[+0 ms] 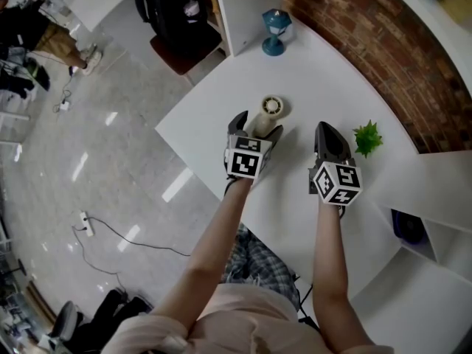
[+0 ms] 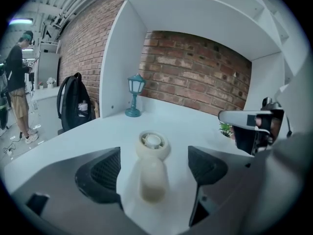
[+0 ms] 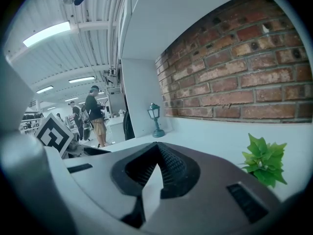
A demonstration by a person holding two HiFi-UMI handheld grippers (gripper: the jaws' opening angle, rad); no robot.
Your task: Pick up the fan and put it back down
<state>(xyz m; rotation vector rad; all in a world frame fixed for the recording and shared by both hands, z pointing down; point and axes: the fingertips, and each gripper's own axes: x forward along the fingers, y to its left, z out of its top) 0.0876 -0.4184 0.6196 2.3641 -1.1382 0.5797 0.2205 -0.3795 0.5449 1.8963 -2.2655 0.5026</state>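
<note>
On the white table point(image 1: 332, 80), cream fan point(image 1: 271, 108) between parted left tongs point(image 2: 154, 156)

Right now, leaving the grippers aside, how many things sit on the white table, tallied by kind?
Fan: 1
Lantern: 1
Small green plant: 1
Total: 3

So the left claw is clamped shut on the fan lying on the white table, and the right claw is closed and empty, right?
Not quite: the left gripper view shows the left claw open, the fan lying on the white table between its jaws, untouched. The right claw is closed and empty.
</note>
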